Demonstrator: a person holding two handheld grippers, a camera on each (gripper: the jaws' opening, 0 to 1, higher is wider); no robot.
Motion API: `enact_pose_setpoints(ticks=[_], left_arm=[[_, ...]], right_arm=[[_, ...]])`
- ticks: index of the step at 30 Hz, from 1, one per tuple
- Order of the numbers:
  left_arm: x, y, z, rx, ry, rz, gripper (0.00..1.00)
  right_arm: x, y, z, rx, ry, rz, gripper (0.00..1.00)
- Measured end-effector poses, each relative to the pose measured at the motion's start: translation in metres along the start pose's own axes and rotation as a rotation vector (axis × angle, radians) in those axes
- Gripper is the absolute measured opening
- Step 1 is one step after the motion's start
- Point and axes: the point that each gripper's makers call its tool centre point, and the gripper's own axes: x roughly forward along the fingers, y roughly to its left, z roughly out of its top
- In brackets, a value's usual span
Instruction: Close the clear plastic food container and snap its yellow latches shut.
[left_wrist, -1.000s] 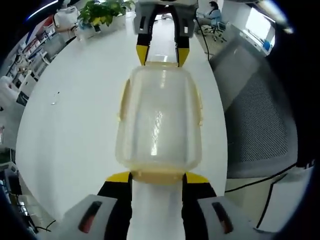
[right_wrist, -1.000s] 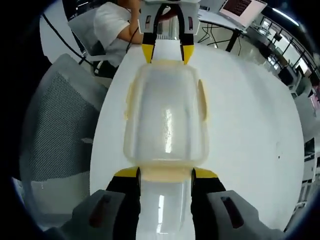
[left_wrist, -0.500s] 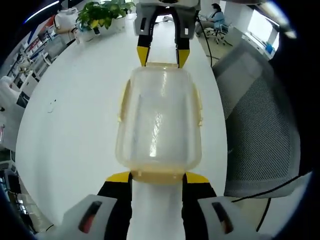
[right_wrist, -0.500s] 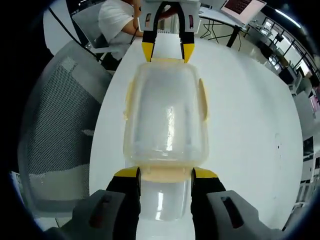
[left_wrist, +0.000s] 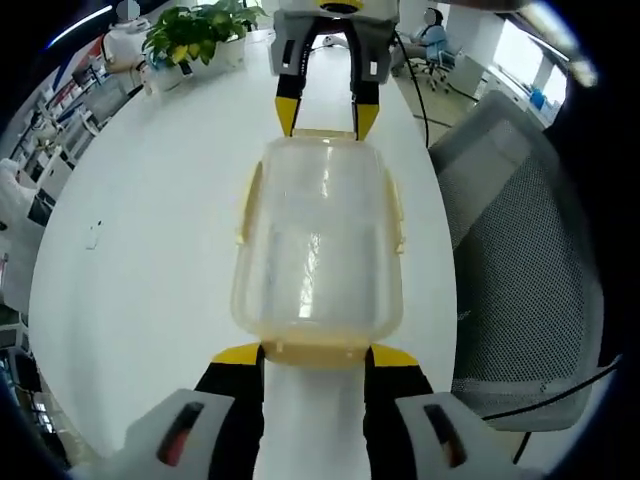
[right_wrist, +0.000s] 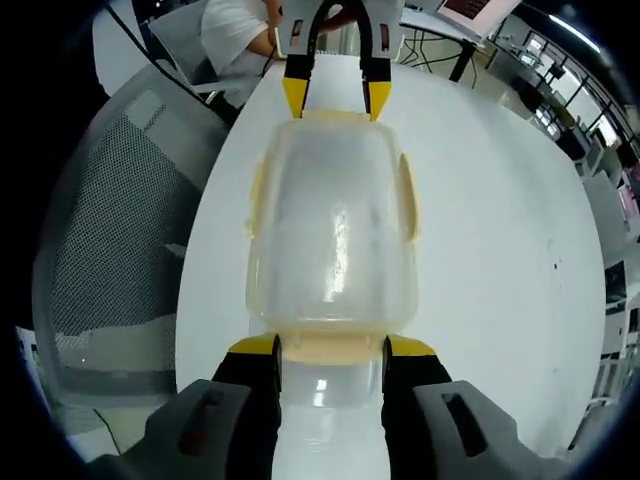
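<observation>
In the left gripper view, we saw our left gripper (left_wrist: 315, 352) nearest the camera, its yellow-tipped jaws set moderately wide on either side of the pale yellow end latch (left_wrist: 316, 350) of the clear plastic food container (left_wrist: 318, 240); we could not tell whether they pinched it or merely bracketed it. The container sat with its lid on, lengthwise between both grippers, above the white tabletop (left_wrist: 150, 230); whether it rested there or was lifted was unclear. Beyond it, our right gripper (left_wrist: 324, 115) met the far end latch the same way. The right gripper view mirrored this: right gripper (right_wrist: 330, 348) close, container (right_wrist: 332, 225) in the middle, left gripper (right_wrist: 336, 98) at the far end. The side latches (right_wrist: 408, 195) seemed to stand slightly out, so we judged them possibly unsnapped. A mesh chair (left_wrist: 520, 240) stood beside the tabletop, a potted plant (left_wrist: 195, 25) farther off. We judged that uneven pressure from the ends could skid or tip the light container, or pop the lid askew.
</observation>
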Motion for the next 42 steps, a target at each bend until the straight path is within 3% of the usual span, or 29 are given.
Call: enact_pose_setpoints(ticks=[30, 42], left_arm=[[0.035, -0.006, 0.074, 0.003, -0.065, -0.025, 0.33], [0.039, -0.007, 0.082, 0.0, -0.063, -0.025, 0.33]], right_arm=[[-0.026, 0.005, -0.077, 0.026, 0.073, -0.004, 0.36], [-0.028, 0.004, -0.087, 0.02, 0.087, -0.011, 0.36]])
